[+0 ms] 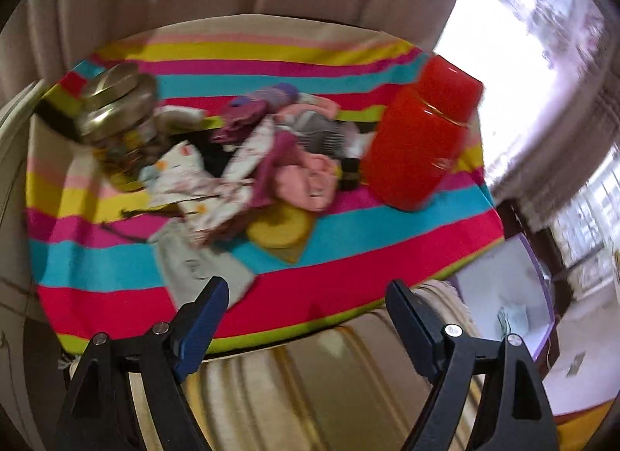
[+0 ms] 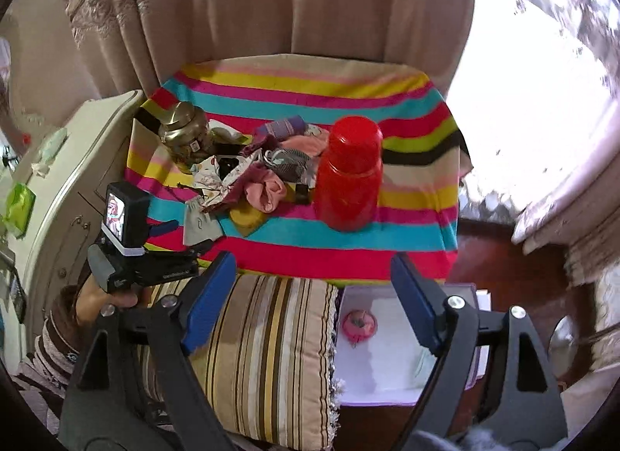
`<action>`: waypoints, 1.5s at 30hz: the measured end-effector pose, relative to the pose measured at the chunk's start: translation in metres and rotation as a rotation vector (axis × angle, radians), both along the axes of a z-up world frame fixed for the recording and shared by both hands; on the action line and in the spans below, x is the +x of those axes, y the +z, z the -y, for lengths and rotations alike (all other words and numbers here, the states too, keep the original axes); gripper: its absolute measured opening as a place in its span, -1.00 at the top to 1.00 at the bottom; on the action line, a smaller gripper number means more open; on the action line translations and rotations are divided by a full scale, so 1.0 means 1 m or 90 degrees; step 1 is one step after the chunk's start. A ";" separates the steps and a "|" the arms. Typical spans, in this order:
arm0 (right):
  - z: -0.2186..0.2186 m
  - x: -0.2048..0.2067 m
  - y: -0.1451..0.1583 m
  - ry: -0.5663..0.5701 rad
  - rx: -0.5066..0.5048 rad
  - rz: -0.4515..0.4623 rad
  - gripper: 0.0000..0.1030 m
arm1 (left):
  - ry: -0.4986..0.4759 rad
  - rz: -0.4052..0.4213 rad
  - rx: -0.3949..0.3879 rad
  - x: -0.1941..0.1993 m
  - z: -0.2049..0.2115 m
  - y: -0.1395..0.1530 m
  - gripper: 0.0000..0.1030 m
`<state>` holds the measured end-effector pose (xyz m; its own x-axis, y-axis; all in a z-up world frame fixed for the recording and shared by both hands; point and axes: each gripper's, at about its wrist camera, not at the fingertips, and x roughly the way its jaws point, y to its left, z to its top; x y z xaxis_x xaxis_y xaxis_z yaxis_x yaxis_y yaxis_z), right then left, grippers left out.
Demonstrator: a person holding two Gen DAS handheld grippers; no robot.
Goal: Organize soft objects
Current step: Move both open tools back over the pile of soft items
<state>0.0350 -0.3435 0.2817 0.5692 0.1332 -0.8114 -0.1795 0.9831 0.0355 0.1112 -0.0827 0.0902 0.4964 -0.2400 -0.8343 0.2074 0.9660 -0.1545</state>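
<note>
A heap of soft things (image 1: pixel 271 164) (image 2: pixel 255 175) lies mid-table on the striped cloth (image 1: pixel 348 284) (image 2: pixel 348 249): a pink cloth (image 1: pixel 306 183) (image 2: pixel 267 189), patterned white fabric, purple pieces, a yellow piece (image 1: pixel 279 226) and a grey cloth (image 1: pixel 197 268) (image 2: pixel 199 224) nearest the front edge. My left gripper (image 1: pixel 308 292) (image 2: pixel 186 237) hovers open over the front edge, just right of the grey cloth, holding nothing. My right gripper (image 2: pixel 314 263) is open and empty, higher and further back, above a striped cushion (image 2: pixel 263 354). A white box (image 2: pixel 372 354) (image 1: pixel 503 296) below the table holds a pink item (image 2: pixel 358 325).
A tall red plastic jar (image 1: pixel 418 133) (image 2: pixel 348 175) stands right of the heap, a brass pot (image 1: pixel 116 106) (image 2: pixel 182 129) left of it. A cream cabinet (image 2: pixel 58 187) flanks the table's left side, curtains hang behind, and a bright window lies to the right.
</note>
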 end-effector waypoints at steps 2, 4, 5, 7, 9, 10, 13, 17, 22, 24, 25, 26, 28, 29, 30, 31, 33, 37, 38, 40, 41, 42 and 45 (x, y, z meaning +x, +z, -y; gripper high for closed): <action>-0.011 0.008 0.001 0.003 -0.003 -0.009 -0.64 | 0.014 0.000 -0.008 0.000 -0.012 -0.002 -0.63; -0.023 0.016 0.002 0.010 -0.009 -0.010 -0.64 | 0.031 0.000 -0.020 -0.001 -0.027 -0.002 -0.63; -0.031 0.018 0.003 0.016 -0.014 -0.009 -0.64 | 0.036 0.000 -0.023 -0.002 -0.032 -0.002 -0.63; -0.046 0.020 0.007 0.030 -0.017 -0.008 -0.64 | 0.046 -0.002 -0.029 -0.001 -0.043 -0.005 -0.63; -0.056 0.024 0.008 0.038 -0.018 -0.012 -0.64 | 0.054 -0.002 -0.031 -0.001 -0.052 -0.006 -0.63; -0.061 0.026 0.008 0.042 -0.019 -0.013 -0.64 | 0.057 -0.002 -0.031 -0.002 -0.056 -0.006 -0.63; -0.073 0.033 0.006 0.049 -0.025 -0.016 -0.64 | 0.072 -0.004 -0.035 -0.001 -0.070 -0.008 -0.63; -0.083 0.033 0.006 0.068 -0.033 -0.013 -0.64 | 0.085 -0.009 -0.041 0.002 -0.081 -0.014 -0.63; -0.090 0.038 0.004 0.074 -0.040 -0.017 -0.64 | 0.087 -0.018 -0.047 0.007 -0.084 -0.021 -0.63; -0.092 0.044 0.004 0.066 -0.034 -0.019 -0.64 | 0.087 -0.021 -0.054 0.009 -0.085 -0.023 -0.63; -0.093 0.047 0.004 0.063 -0.032 -0.018 -0.64 | 0.088 -0.022 -0.055 0.010 -0.086 -0.024 -0.63; -0.094 0.048 0.004 0.063 -0.032 -0.017 -0.64 | 0.089 -0.023 -0.055 0.010 -0.086 -0.025 -0.63; -0.099 0.053 0.002 0.068 -0.035 -0.021 -0.64 | 0.089 -0.027 -0.057 0.012 -0.088 -0.028 -0.63; -0.102 0.055 0.001 0.069 -0.033 -0.023 -0.64 | 0.089 -0.028 -0.058 0.013 -0.088 -0.030 -0.63; -0.105 0.057 -0.001 0.068 -0.032 -0.027 -0.64 | 0.090 -0.031 -0.058 0.014 -0.090 -0.032 -0.63; -0.109 0.061 -0.002 0.071 -0.030 -0.031 -0.64 | 0.091 -0.032 -0.059 0.014 -0.090 -0.033 -0.63; -0.115 0.064 -0.003 0.079 -0.030 -0.033 -0.64 | 0.094 -0.035 -0.062 0.017 -0.093 -0.036 -0.63; -0.125 0.070 -0.008 0.099 -0.031 -0.041 -0.64 | 0.102 -0.045 -0.067 0.022 -0.100 -0.043 -0.63; -0.126 0.072 -0.010 0.102 -0.028 -0.046 -0.64 | 0.104 -0.047 -0.069 0.024 -0.101 -0.045 -0.63; -0.129 0.076 -0.012 0.100 -0.029 -0.048 -0.64 | 0.105 -0.051 -0.071 0.026 -0.103 -0.049 -0.63; -0.133 0.079 -0.012 0.103 -0.030 -0.049 -0.64 | 0.105 -0.052 -0.071 0.028 -0.104 -0.050 -0.63; -0.136 0.081 -0.013 0.104 -0.031 -0.047 -0.64 | 0.107 -0.056 -0.071 0.030 -0.105 -0.053 -0.63; -0.144 0.091 -0.015 0.105 -0.034 -0.048 -0.64 | 0.113 -0.067 -0.070 0.038 -0.109 -0.061 -0.63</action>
<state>0.1257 -0.1997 0.2663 0.4806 0.1760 -0.8591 -0.3377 0.9413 0.0040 0.1496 0.0259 0.0291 0.4503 -0.2494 -0.8573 0.0129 0.9619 -0.2731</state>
